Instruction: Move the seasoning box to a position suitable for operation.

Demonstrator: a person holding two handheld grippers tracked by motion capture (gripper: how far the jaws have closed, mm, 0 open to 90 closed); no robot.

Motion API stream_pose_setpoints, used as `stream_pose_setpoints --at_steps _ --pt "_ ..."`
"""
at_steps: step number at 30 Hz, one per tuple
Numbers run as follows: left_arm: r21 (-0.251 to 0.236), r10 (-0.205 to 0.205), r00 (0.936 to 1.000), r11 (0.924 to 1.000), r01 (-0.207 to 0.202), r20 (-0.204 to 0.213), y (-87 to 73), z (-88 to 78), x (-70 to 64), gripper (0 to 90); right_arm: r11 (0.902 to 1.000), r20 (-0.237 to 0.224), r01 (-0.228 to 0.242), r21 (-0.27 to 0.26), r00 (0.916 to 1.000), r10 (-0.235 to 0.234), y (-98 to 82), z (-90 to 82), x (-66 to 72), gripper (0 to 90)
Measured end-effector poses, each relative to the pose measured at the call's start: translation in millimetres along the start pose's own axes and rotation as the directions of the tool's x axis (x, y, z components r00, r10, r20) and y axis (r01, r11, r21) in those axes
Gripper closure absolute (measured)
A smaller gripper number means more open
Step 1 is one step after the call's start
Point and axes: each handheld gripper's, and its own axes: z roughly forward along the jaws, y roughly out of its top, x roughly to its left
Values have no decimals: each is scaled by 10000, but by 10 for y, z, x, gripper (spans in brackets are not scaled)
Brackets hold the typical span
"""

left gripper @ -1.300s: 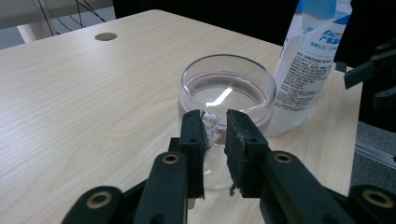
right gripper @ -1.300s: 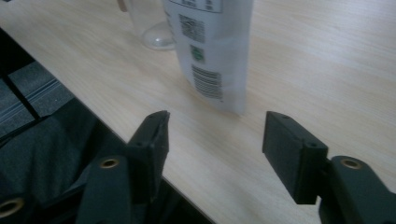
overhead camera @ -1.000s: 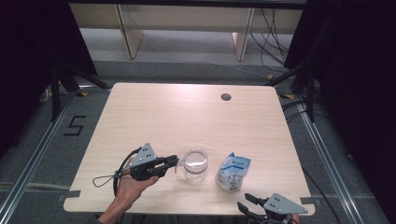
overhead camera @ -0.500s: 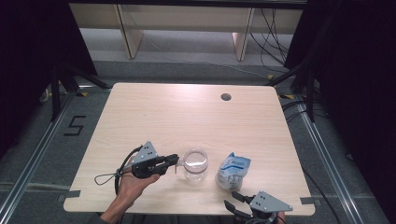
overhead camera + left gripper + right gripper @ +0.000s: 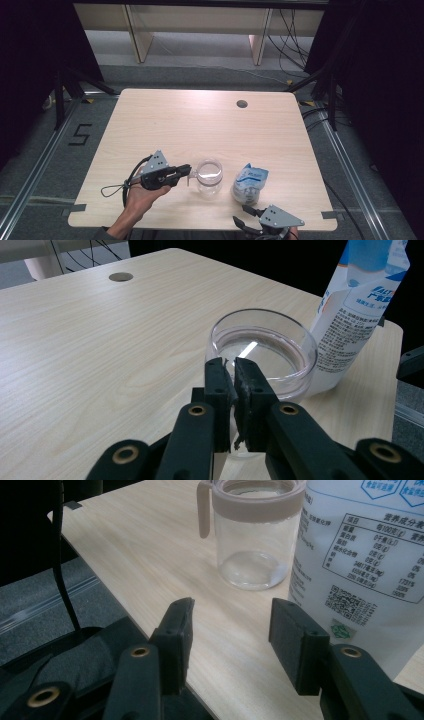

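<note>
We see the right gripper (image 5: 246, 214) shifted along the near edge of the bench (image 5: 200, 125): a second ago it sat nearer the right corner, and now it lies further left, just in front of the white and blue pouch (image 5: 249, 182). Its jaws have just been opening, and in the right gripper view nothing lies between them; they seem to stand a little short of the pouch, though that view is tight.

Clear glass jar (image 5: 208, 177) with a beige collar and handle; white pouch (image 5: 249, 183) printed in blue at lower right of the high view; pale wood-grain worktop (image 5: 200, 125); black grippers with grey plates
</note>
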Motion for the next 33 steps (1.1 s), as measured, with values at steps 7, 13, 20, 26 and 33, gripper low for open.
stream_pose_setpoints --at_steps 7,13,20,26,33 --pt "25 -15 10000 10000 15 9 4 12 -10 850 10000 -138 19 66 9999 -18 26 55 54 530" --pt "79 87 10000 9999 -87 -22 3 15 -13 852 9998 -220 147 95 9997 -145 37 88 78 531" --pt "53 75 10000 10000 -75 -10 16 26 -23 854 9999 -194 116 -11 9997 -116 45 96 82 530" --pt "10 59 9999 10000 -60 140 14 38 -29 853 9999 -113 -23 -128 9999 21 39 82 75 526" --pt "92 112 9999 9999 -113 96 16 19 -30 853 9981 151 -527 329 9985 523 -45 -51 -17 461"
